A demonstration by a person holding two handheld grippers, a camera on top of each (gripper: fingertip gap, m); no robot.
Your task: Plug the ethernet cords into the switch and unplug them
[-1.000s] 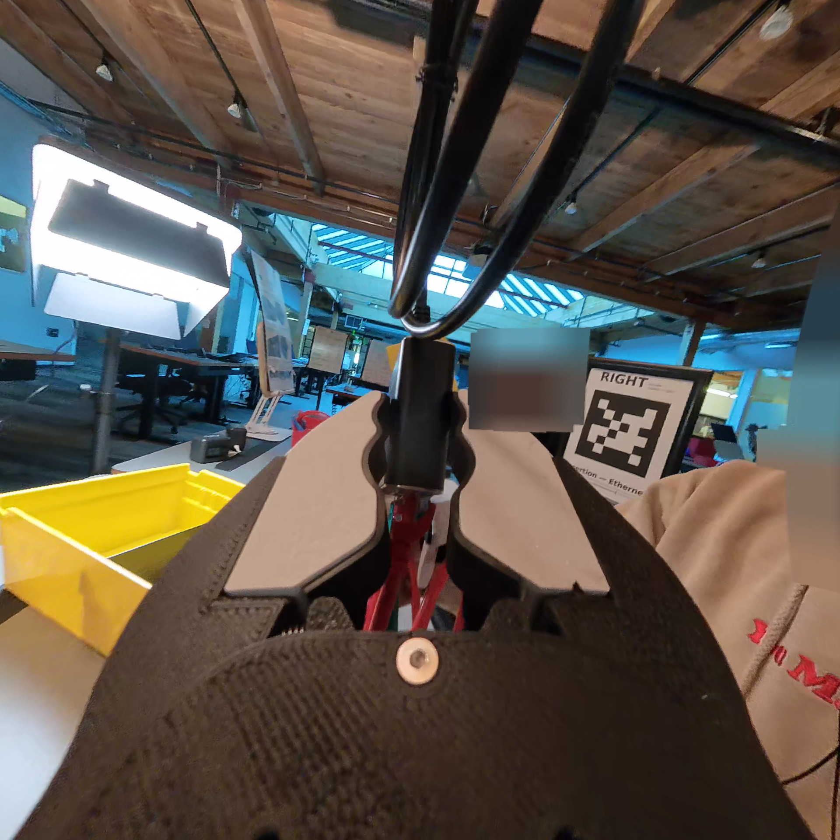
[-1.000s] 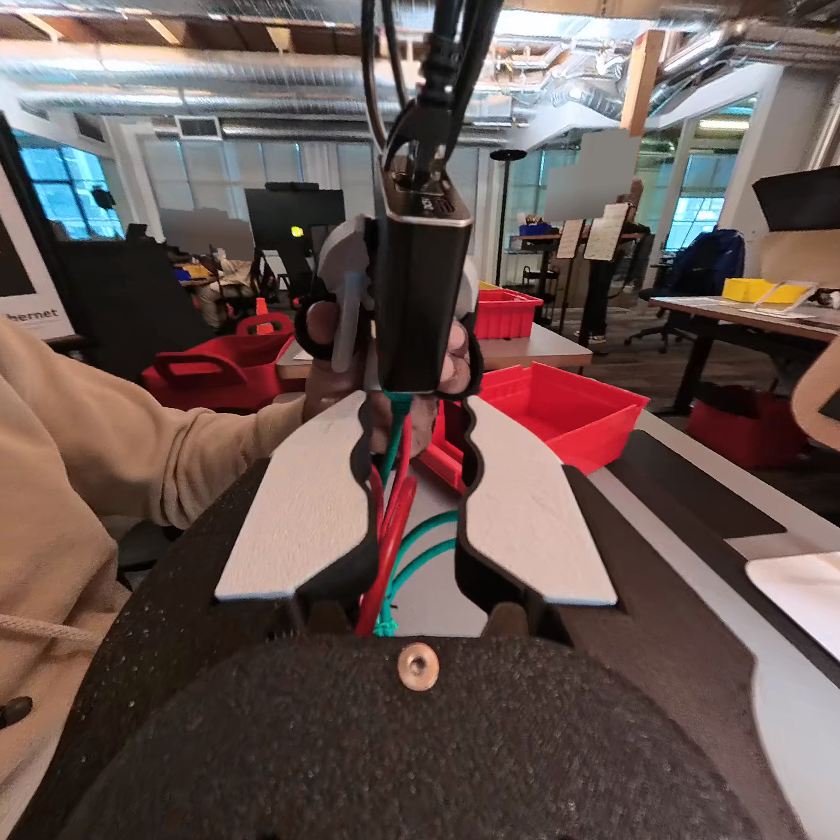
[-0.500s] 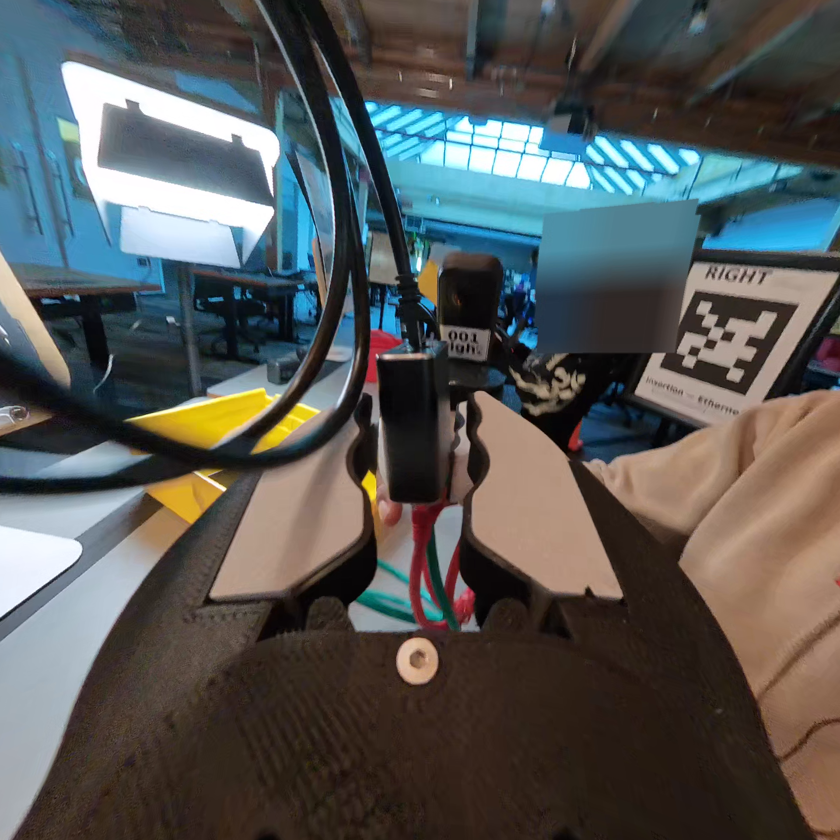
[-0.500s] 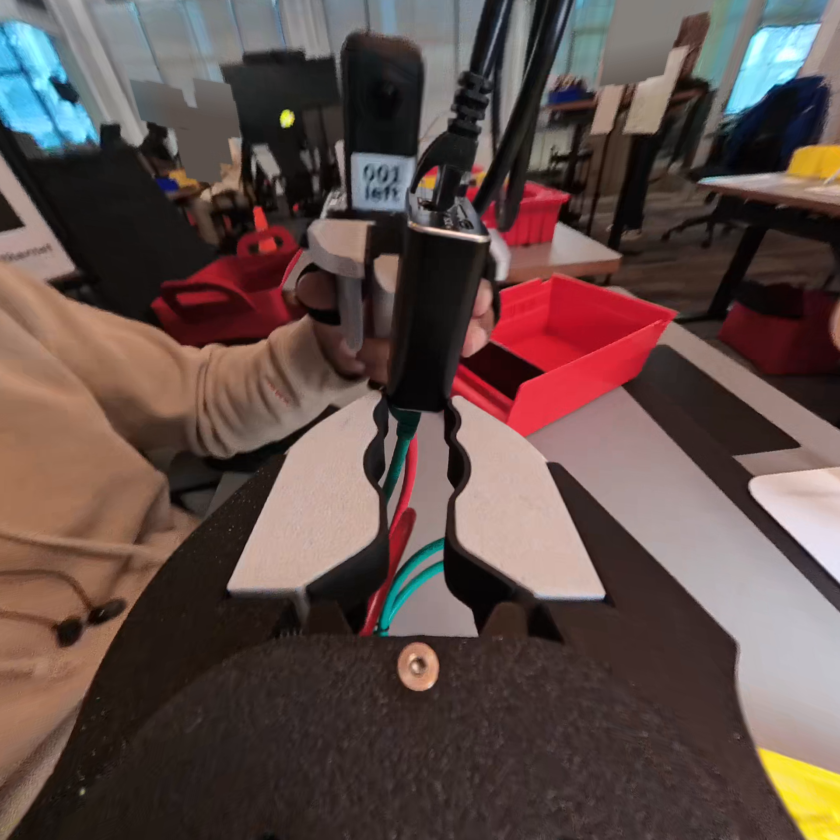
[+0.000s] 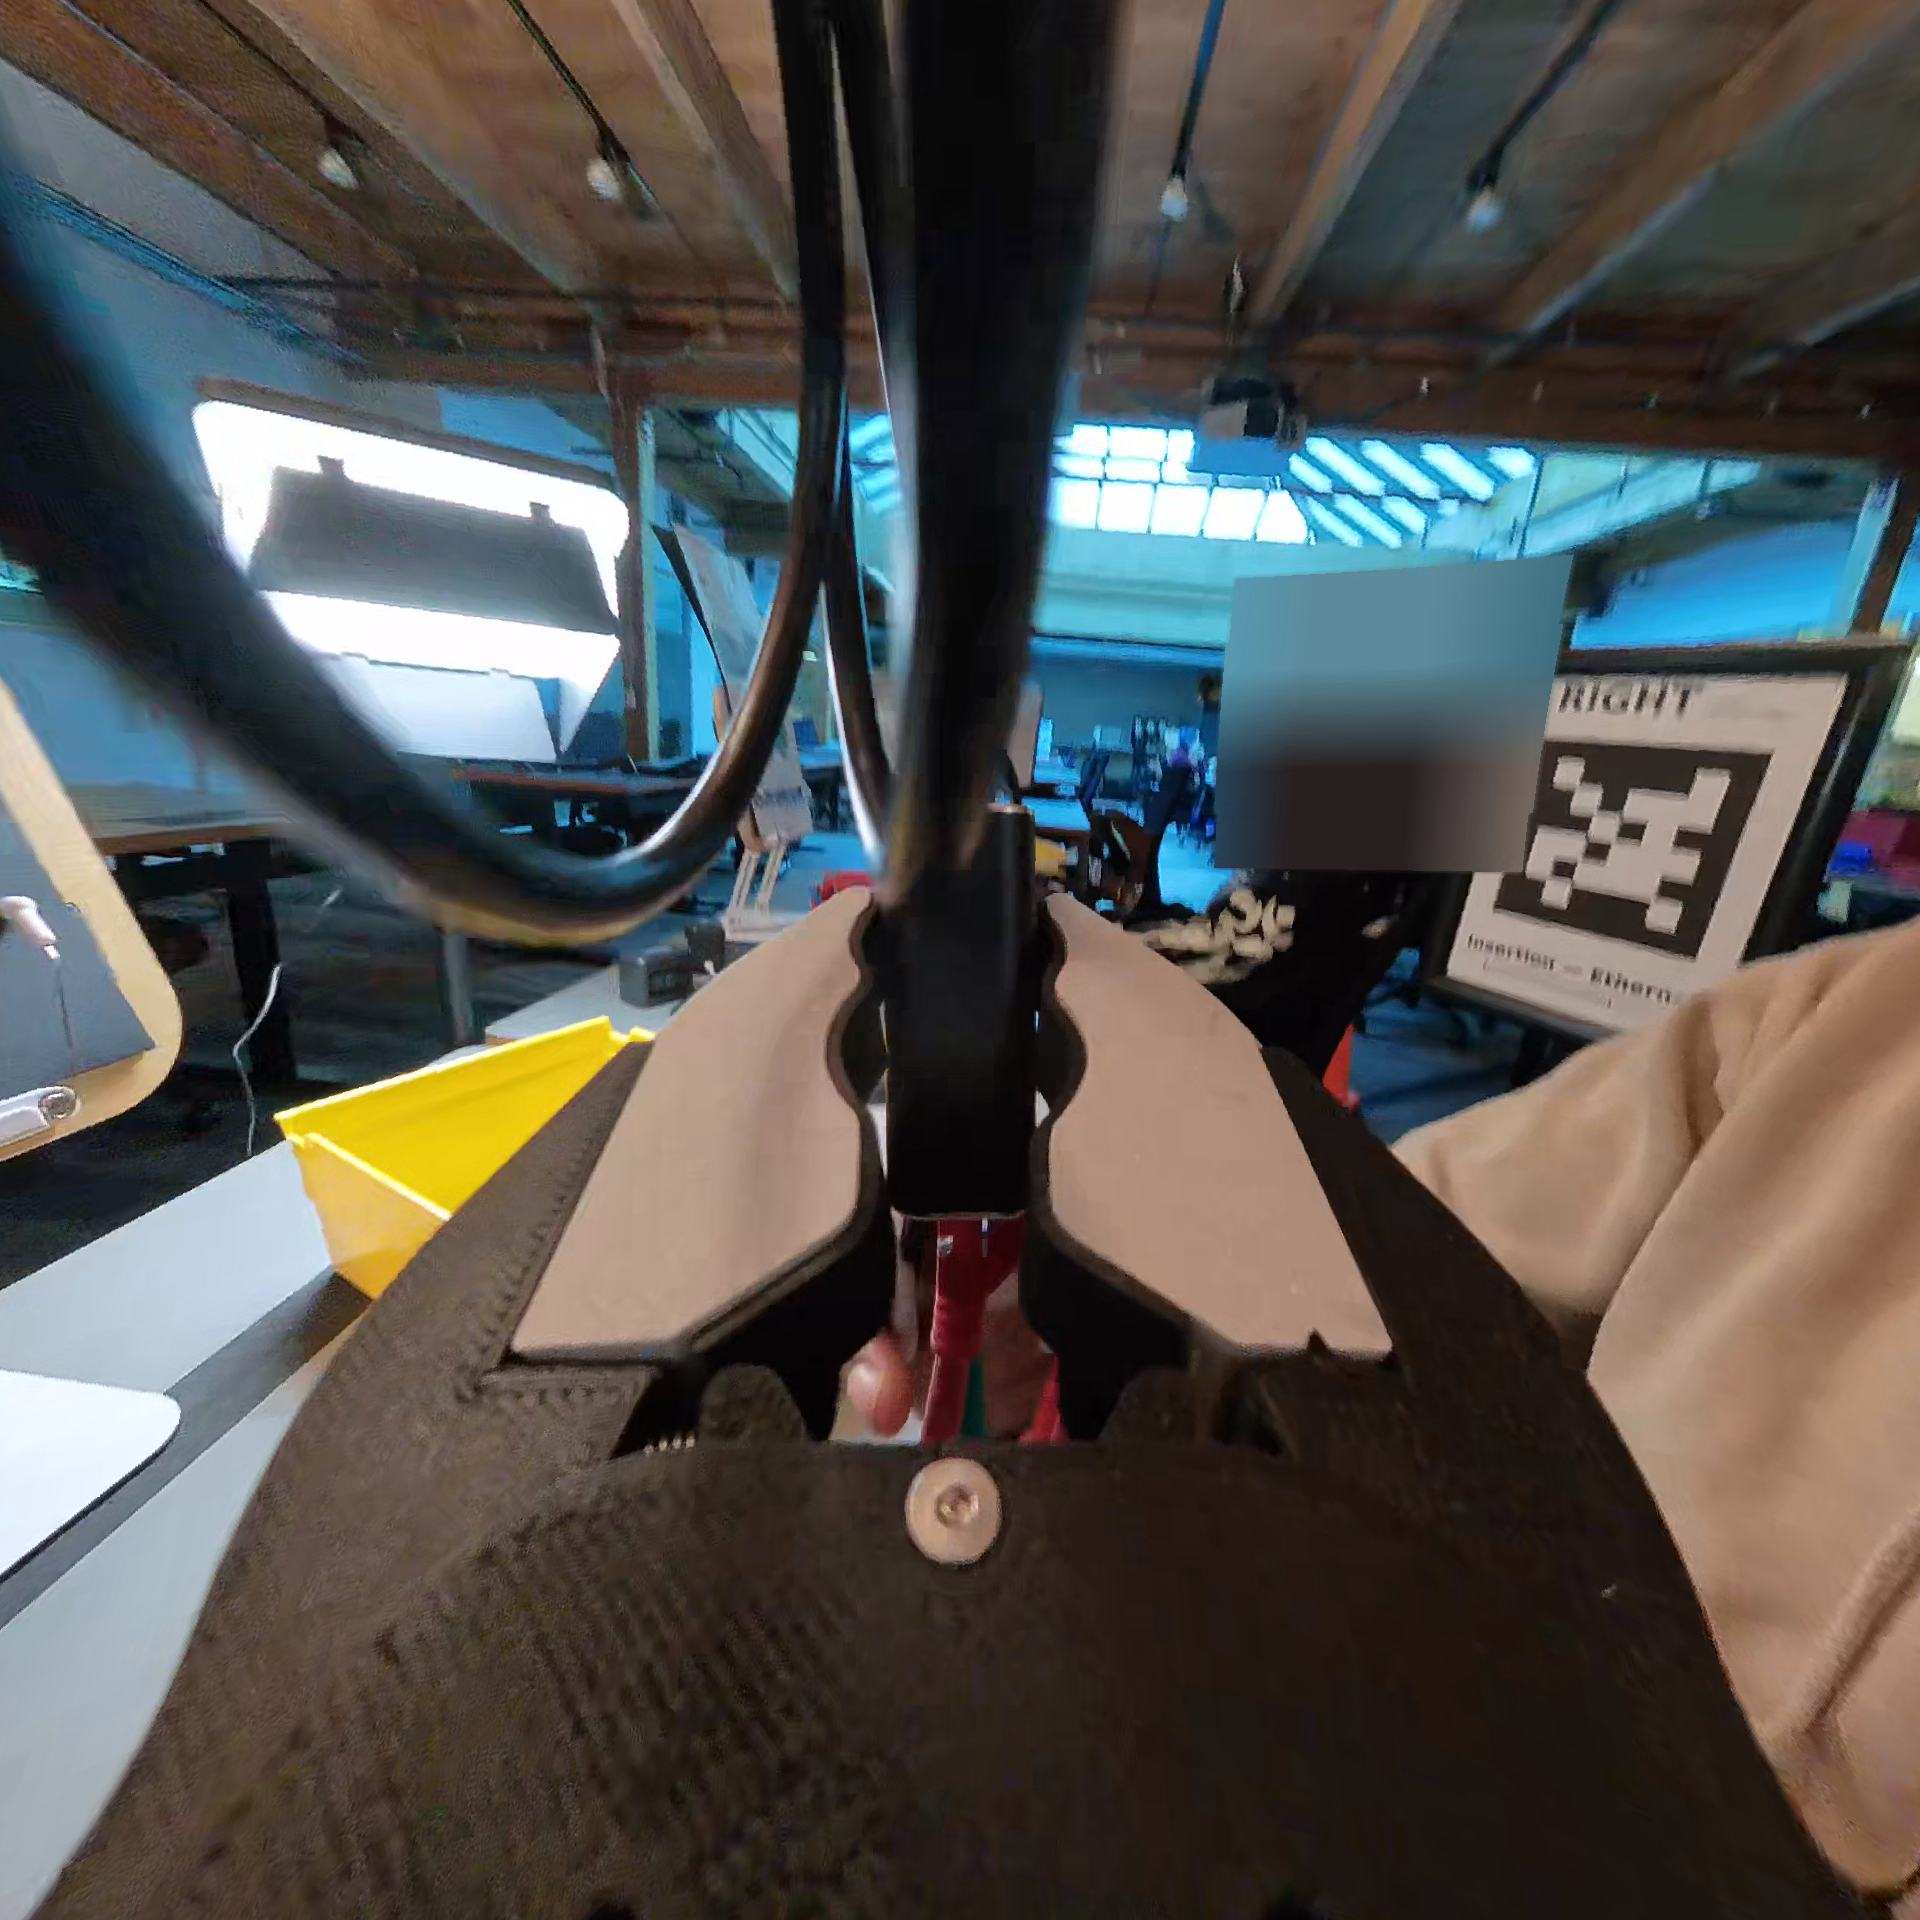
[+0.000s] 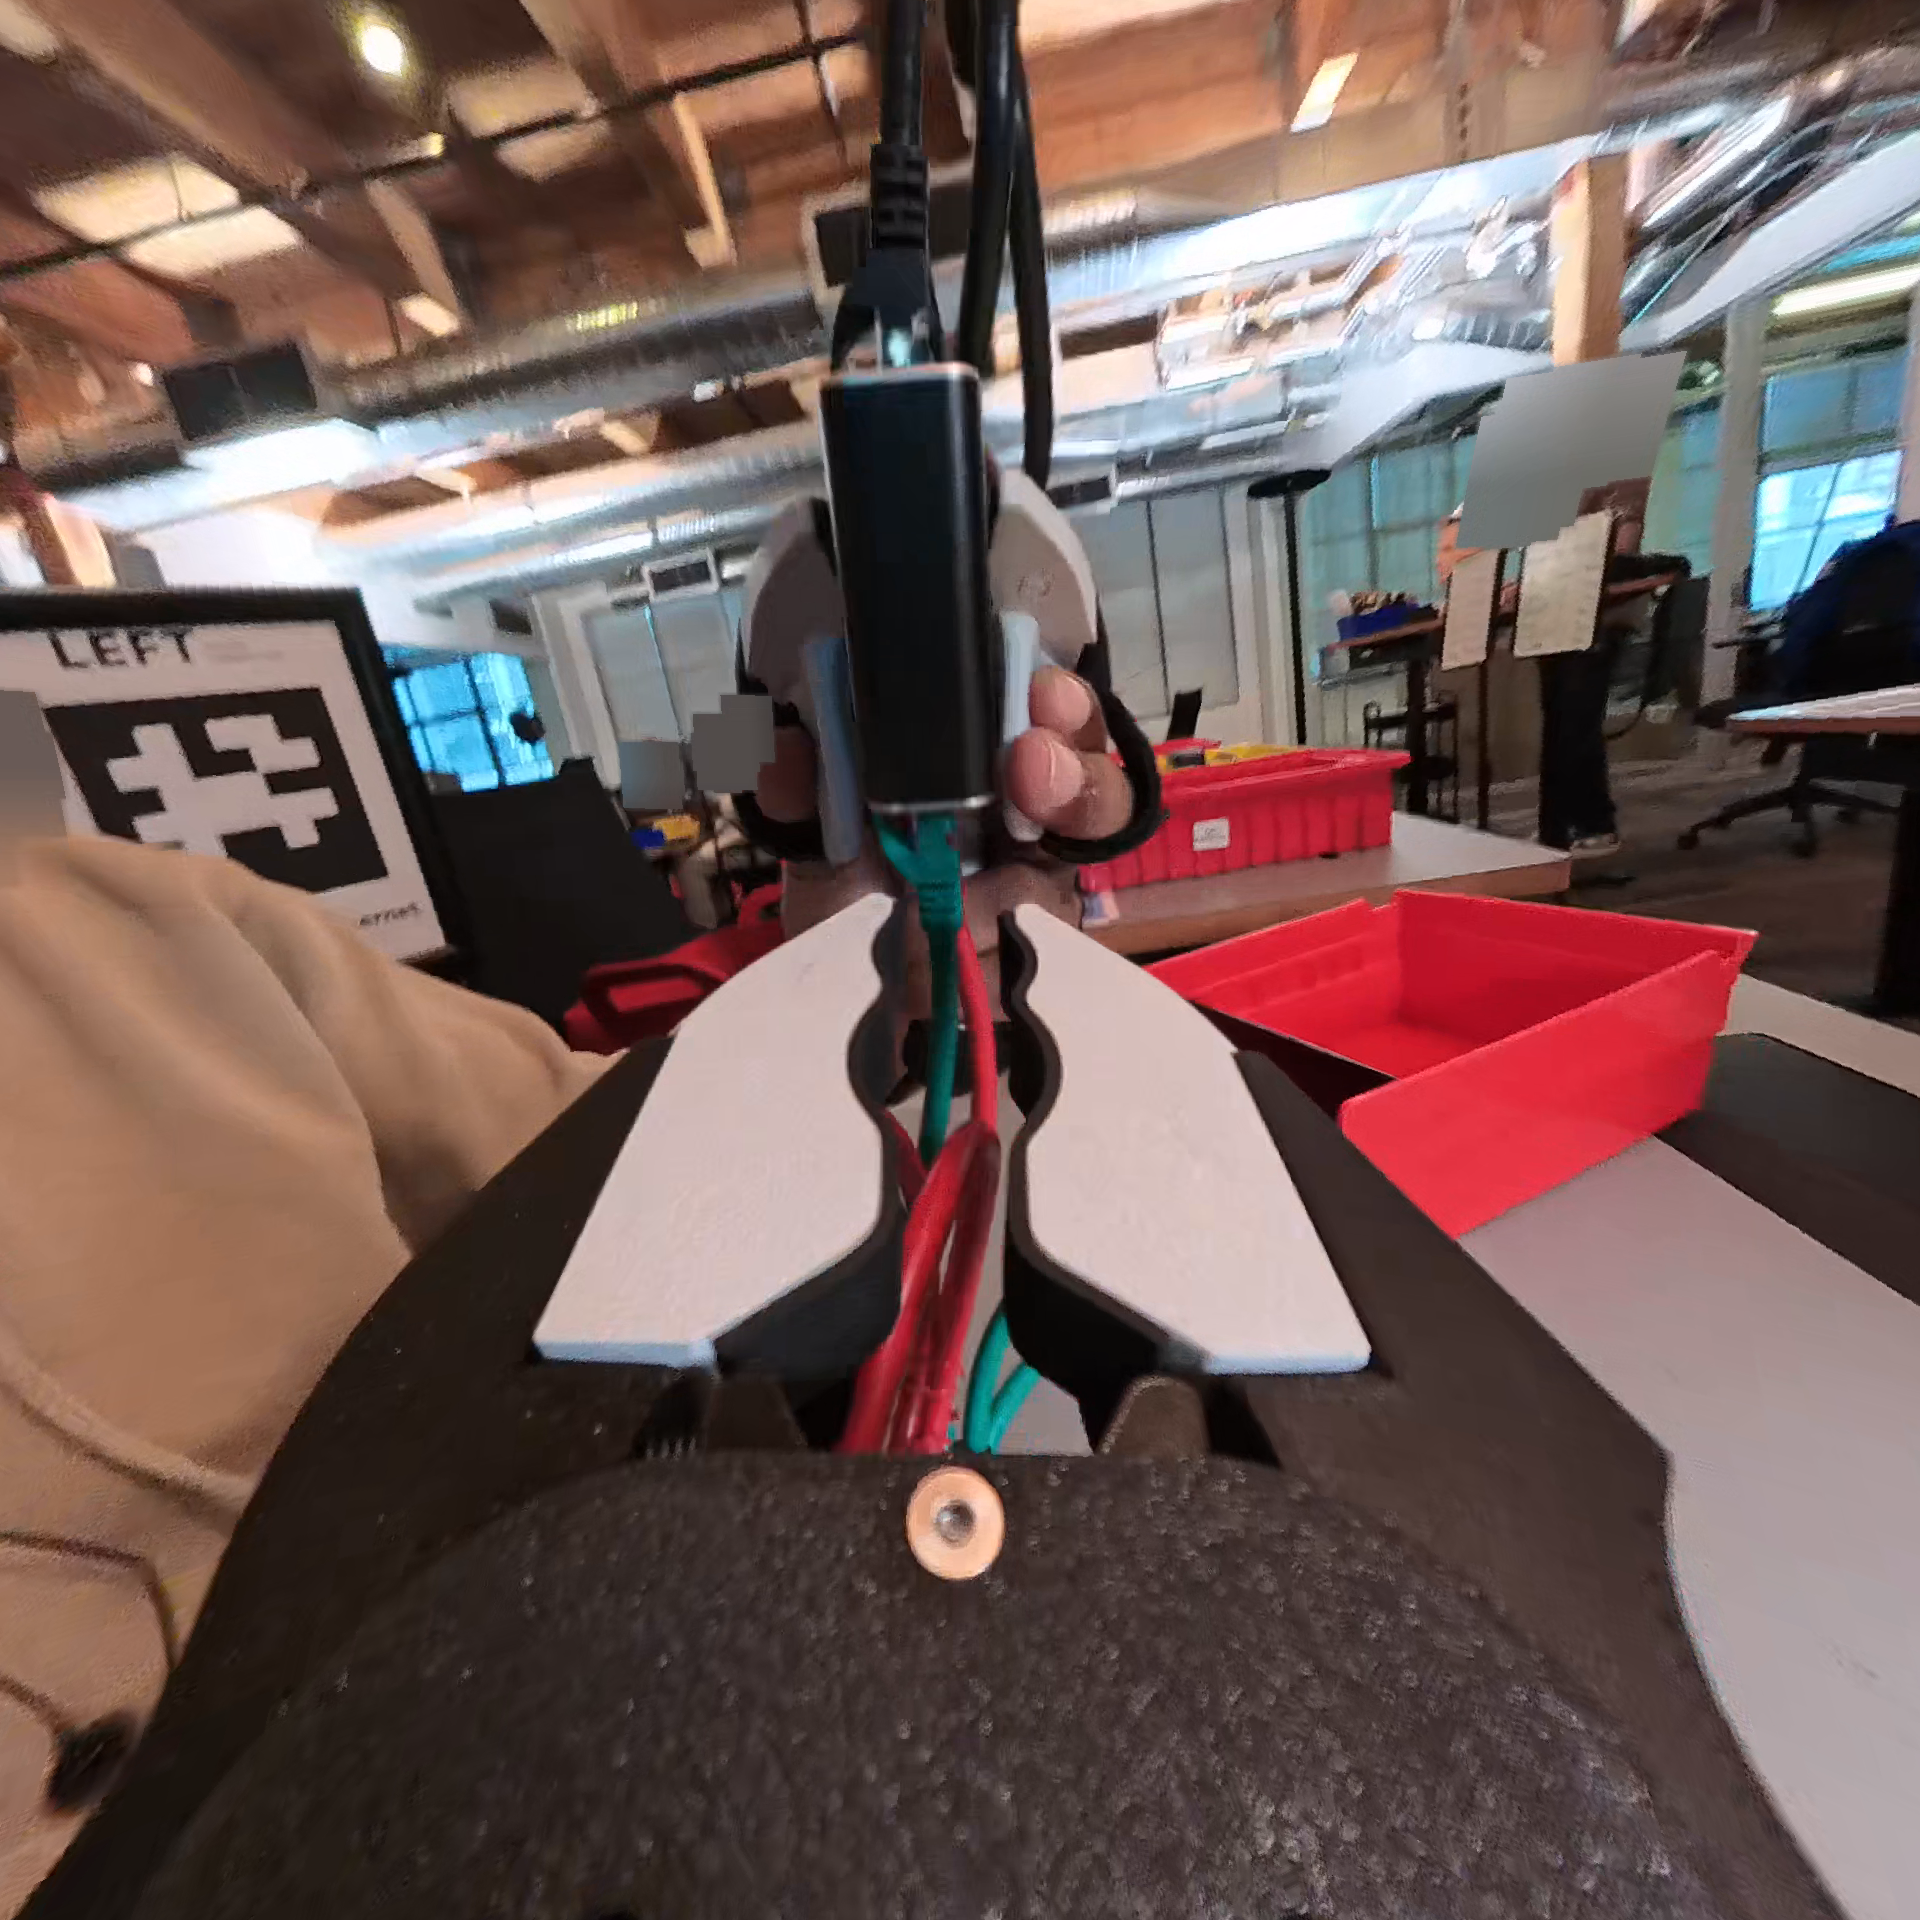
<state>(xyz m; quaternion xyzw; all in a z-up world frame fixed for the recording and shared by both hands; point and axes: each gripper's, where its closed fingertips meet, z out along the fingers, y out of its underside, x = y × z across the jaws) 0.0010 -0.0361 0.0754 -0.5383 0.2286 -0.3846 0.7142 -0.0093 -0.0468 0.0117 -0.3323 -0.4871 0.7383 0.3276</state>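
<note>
Your left gripper [image 5: 956,935] has the switch [image 5: 961,1049] pinched between its pads, the black box standing on end and held up in the air, nowhere near the table [image 5: 156,1278]. From the right wrist view you can see the same switch [image 6: 914,613] with the left gripper [image 6: 920,665] behind it, your fingers [image 6: 1055,748] wrapped round its handle.

The green cord [image 6: 940,935] is plugged into the bottom end of the switch, and a red cord [image 6: 971,1039] runs right beside it; I can't tell whether the red one's plug is seated or just hanging there. In the left wrist view a red cord [image 5: 961,1320] comes out right under the switch. Black cables [image 6: 997,156] leave the top end and loop overhead; in the left view they [image 5: 582,883] sweep across in a big blurry arc.

Your right gripper [image 6: 948,920] sits just below the switch with its jaws narrow, a slim gap between the tips. The green and red cords run down through that gap. The pads are close to them, but honestly I can't tell if they're actually clamping anything.

A red bin [image 6: 1507,1039] sits on the table to the right, a yellow bin [image 5: 447,1132] on the left side.
</note>
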